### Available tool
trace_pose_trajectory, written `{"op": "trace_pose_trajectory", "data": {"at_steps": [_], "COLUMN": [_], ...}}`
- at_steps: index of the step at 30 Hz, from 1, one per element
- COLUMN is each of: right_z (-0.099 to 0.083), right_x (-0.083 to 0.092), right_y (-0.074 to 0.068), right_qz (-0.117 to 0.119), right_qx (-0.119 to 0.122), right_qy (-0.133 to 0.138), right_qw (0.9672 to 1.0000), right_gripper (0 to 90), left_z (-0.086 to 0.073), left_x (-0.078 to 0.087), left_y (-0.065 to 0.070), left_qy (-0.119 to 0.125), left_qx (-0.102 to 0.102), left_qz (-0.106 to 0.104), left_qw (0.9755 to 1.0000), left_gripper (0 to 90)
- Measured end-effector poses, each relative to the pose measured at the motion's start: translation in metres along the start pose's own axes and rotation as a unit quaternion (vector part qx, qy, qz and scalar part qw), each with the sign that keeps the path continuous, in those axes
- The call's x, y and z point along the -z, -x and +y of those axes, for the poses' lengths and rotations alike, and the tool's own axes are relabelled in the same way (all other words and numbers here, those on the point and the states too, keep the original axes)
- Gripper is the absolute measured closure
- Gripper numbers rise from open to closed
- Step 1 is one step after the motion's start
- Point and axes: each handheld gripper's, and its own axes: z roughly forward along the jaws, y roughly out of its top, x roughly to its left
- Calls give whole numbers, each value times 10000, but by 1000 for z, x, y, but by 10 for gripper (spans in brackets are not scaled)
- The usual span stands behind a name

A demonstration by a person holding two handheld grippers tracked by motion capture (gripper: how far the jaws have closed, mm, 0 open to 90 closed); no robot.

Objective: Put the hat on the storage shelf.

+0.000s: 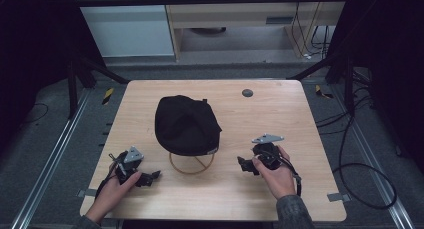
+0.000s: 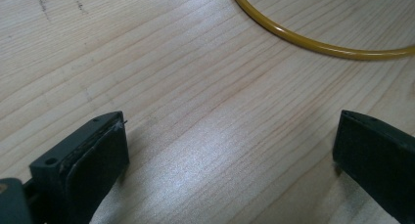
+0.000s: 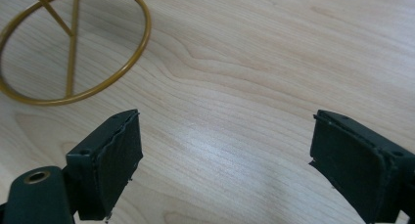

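1. Black cap (image 1: 186, 124) sits on a gold wire stand (image 1: 191, 164), mid-table, on the wooden table (image 1: 280, 114).
2. Left gripper (image 1: 154, 176) rests near-left of the stand, jaws spread wide, nothing between them.
3. Right gripper (image 1: 242, 164) rests near-right of the stand, jaws wide apart, holding nothing.
4. Stand ring (image 3: 73, 48) lies just ahead of both grippers, apart from them.
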Motion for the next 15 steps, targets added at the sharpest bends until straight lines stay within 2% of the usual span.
{"op": "trace_pose_trajectory", "data": {"at_steps": [2, 7, 10, 15], "right_z": [-2, -7, -9, -12], "right_x": [-6, -19, -24, -30], "right_y": [1, 2, 3, 3], "right_qz": [-65, -75, -153, -135], "right_qx": [4, -195, -143, -198], "right_qy": [4, 19, -33, -99], "right_qw": [10000, 9998, 9998, 9997], "right_gripper": [122, 122, 120, 121], "left_z": [0, 0, 0, 0], "left_x": [0, 0, 0, 0], "left_y": [0, 0, 0, 0], "left_qy": [0, 1, 1, 0], "left_qx": [2, 0, 0, 1], "left_qz": [-1, -1, -1, -1], "left_qw": [10000, 10000, 10000, 10000], "left_gripper": [0, 0, 0, 0]}}
